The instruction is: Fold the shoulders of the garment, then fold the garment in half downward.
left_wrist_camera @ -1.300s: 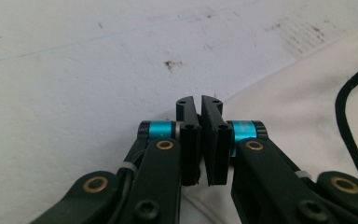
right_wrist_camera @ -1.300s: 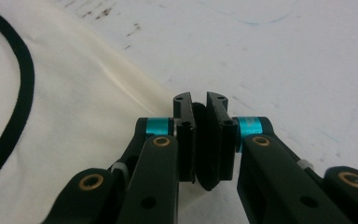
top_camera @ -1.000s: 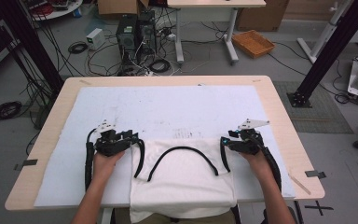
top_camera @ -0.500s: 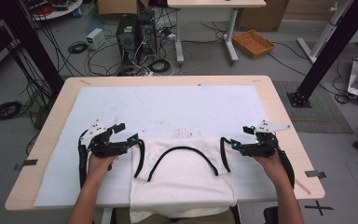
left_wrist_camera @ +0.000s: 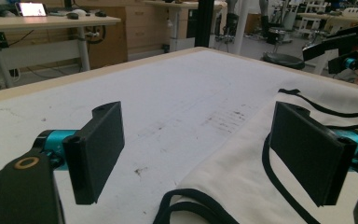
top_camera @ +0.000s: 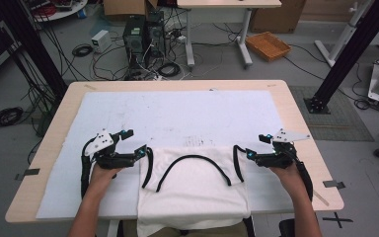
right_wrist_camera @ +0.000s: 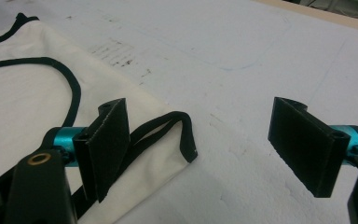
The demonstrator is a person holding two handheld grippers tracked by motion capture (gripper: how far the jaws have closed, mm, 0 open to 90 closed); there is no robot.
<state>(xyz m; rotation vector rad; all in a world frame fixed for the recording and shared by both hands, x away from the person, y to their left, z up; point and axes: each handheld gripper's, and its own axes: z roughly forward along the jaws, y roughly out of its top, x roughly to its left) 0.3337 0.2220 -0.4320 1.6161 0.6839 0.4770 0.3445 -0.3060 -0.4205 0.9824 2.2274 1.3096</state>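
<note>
A white sleeveless top (top_camera: 192,190) with black trim lies flat on the white mat (top_camera: 177,113), its hem hanging over the near table edge. My left gripper (top_camera: 140,150) rests at the top's left shoulder. In the left gripper view its jaws (left_wrist_camera: 196,140) have just been opening and stand wide, the black-edged shoulder corner (left_wrist_camera: 200,198) lying loose under the gap. My right gripper (top_camera: 249,154) sits at the right shoulder. Its jaws (right_wrist_camera: 200,135) have also just been opening, and the strap corner (right_wrist_camera: 184,135) lies flat on the mat between them, not pressed by either pad.
The wooden table (top_camera: 177,85) carries the mat nearly edge to edge, with bare mat beyond the top. On the floor behind stand computer towers (top_camera: 140,34) amid cables and an orange basket (top_camera: 268,45). Black frame posts (top_camera: 348,59) rise at both sides.
My right gripper has slid to the right, off the top's shoulder. Both pairs of jaws stand wider. The left hand has barely shifted, and the top lies as before.
</note>
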